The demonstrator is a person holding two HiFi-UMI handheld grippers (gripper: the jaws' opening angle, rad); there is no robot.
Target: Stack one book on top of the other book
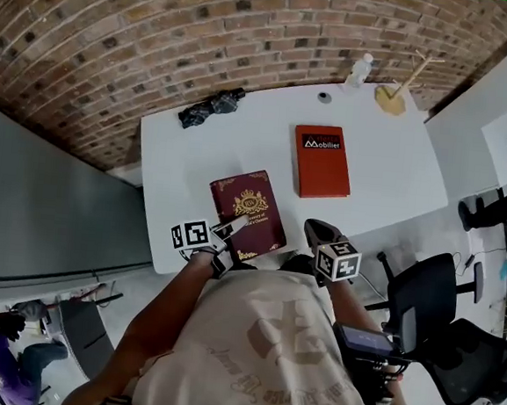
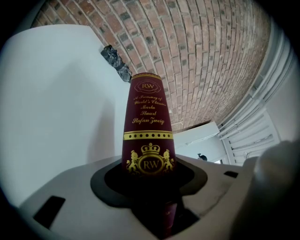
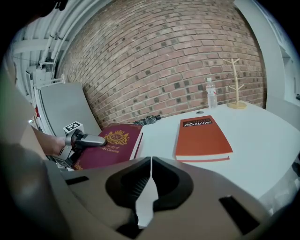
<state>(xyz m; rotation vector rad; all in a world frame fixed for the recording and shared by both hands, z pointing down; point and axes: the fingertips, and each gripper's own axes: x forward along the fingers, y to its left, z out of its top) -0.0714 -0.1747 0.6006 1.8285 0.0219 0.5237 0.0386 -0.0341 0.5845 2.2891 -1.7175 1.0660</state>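
left gripper (image 1: 222,237) was clamped on the maroon book (image 1: 249,207) by the table's (image 1: 178,160) front edge, lower jaw hidden underneath. right gripper (image 3: 149,186) was closed up, empty. orange book (image 1: 321,162) lay toward the far right corner.

The person wears a beige printed T-shirt (image 1: 267,353); the left gripper (image 1: 232,231) carries a marker cube (image 1: 191,234).

I read gold lettering on maroon book (image 2: 148,126): "RW" in oval at top, "A Treasury of World's Classics", "Maria Stuart", "Stefan Zweig", then crowned "RW" crest between lions. Orange book (image 3: 202,136): white "Mobilier" on dark band; smaller line above too small for me. Shirt (image 1: 285,350) print unreadable.
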